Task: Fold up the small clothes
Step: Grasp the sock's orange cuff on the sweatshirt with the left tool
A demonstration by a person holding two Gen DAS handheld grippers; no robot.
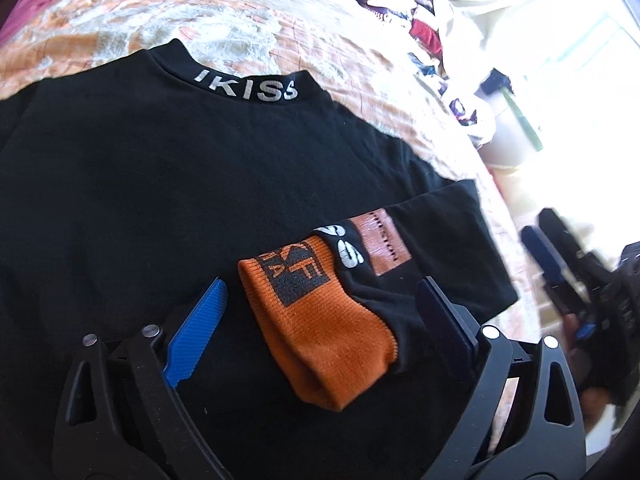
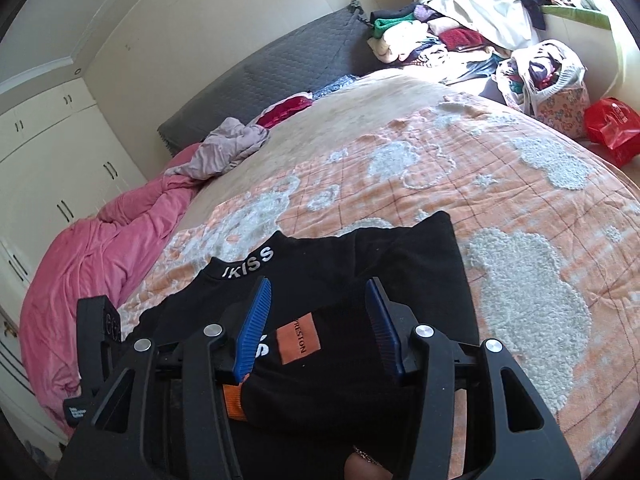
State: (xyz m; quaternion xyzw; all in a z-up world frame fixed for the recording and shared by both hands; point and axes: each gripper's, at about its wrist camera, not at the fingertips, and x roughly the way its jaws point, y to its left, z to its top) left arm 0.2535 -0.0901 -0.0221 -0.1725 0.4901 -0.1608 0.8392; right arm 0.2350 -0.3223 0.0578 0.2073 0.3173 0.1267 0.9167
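A black top [image 1: 160, 184] lies spread on the bed [image 2: 400, 168], and every place below is given from it. Its collar reads "IKISS" in pale letters [image 1: 248, 89]. One sleeve is folded across the top's front; on it sits an orange-brown patch [image 2: 299, 343] that reads "PRESTON" in the right wrist view, beside some white letters cut off by the fold. The sleeve ends in an orange ribbed cuff [image 1: 320, 332] with a black square print whose letters are too broken to read.

Past the collar the orange and white patterned blanket [image 2: 520, 240] runs on to a grey headboard [image 2: 280, 76]. To the top's left a pink quilt [image 2: 100, 248] is bunched. Far beyond it, by the bright window, are a heap of mixed clothes [image 2: 424, 36], a flowered bag [image 2: 560, 108] and a red bag [image 2: 612, 128].

The left claw [image 1: 320, 304] tilts down over the cuff, jaws wide, blue pads clear on either side of it. The right claw [image 2: 318, 320] points across the folded sleeve with jaws about half apart, above the patch, pressing on nothing.
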